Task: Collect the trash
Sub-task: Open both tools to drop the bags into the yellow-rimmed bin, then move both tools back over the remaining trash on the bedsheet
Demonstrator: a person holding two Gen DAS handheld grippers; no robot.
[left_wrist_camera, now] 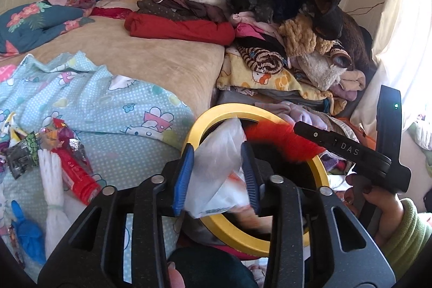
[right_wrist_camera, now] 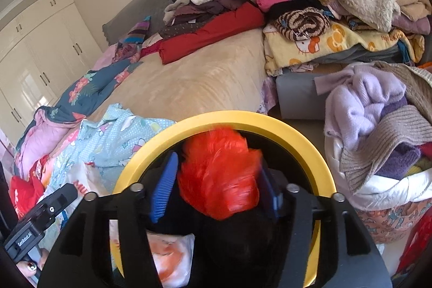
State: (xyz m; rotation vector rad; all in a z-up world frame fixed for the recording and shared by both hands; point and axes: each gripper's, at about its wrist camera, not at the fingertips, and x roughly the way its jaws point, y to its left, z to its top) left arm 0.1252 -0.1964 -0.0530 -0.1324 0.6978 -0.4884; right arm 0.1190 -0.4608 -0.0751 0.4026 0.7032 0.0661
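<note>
A bin with a yellow rim (left_wrist_camera: 321, 169) and a dark inside stands against the bed, below both grippers. My left gripper (left_wrist_camera: 217, 174) is over the rim, open, with a crumpled white plastic bag (left_wrist_camera: 218, 169) loose between its blue pads; the bag's lower end is blurred. The same bag (right_wrist_camera: 172, 261) shows inside the yellow rim (right_wrist_camera: 243, 118) in the right wrist view. My right gripper (right_wrist_camera: 216, 180) is open over the bin's mouth, with a fluffy red-orange thing (right_wrist_camera: 218, 174), blurred, between its fingers and clear of the left pad (right_wrist_camera: 164, 185). More trash lies on the bed: wrappers (left_wrist_camera: 27, 153), a red tube (left_wrist_camera: 78, 177).
A tall pile of clothes (left_wrist_camera: 256, 18) fills the far right of the bed. A basket of knitwear (right_wrist_camera: 378, 126) stands right of the bin. A white glove (left_wrist_camera: 54, 180) and a blue glove (left_wrist_camera: 27, 234) lie on the patterned sheet (left_wrist_camera: 108, 104). Wardrobes (right_wrist_camera: 40, 58) line the far wall.
</note>
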